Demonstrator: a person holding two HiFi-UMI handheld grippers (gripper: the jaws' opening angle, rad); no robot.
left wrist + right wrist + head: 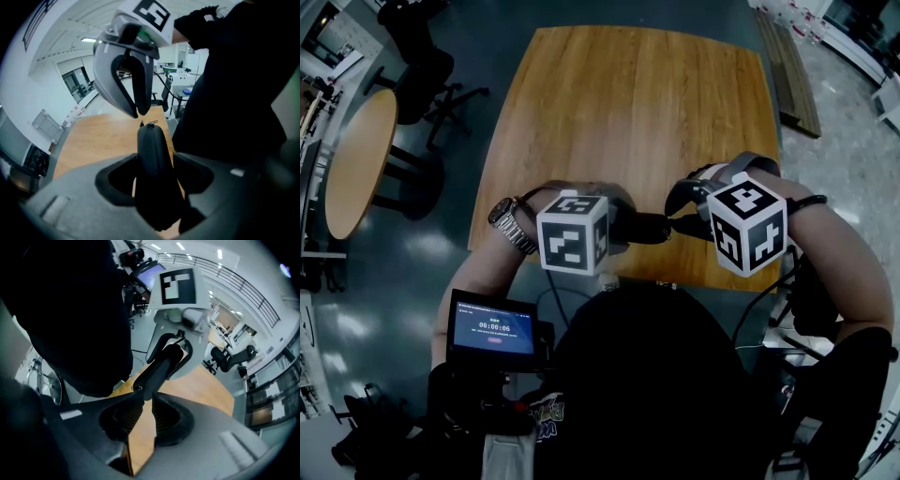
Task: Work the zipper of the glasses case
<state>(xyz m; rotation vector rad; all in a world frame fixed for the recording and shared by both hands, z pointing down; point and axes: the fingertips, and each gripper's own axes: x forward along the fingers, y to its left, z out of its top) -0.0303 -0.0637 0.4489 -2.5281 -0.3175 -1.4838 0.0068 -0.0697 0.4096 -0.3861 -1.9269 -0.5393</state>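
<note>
Your left hand-held gripper (153, 161): clamped on the black, rigid, oblong glasses case (151, 140), held over the near edge of the tan wooden bench (628, 112). Your right hand-held gripper (144, 398): jaws nearly together, tips just beside the small metal zipper pull (151, 123), apparently not on it. Risk: you miss the pull, pinch the case's edge, and tugging twists the case loose.

Square wooden table (637, 112), round table (358, 159), office chair (427, 70)

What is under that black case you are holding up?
The wooden table lies under the glasses case, which the left gripper clamps. The case itself hides the strip of tabletop straight beneath it.
</note>
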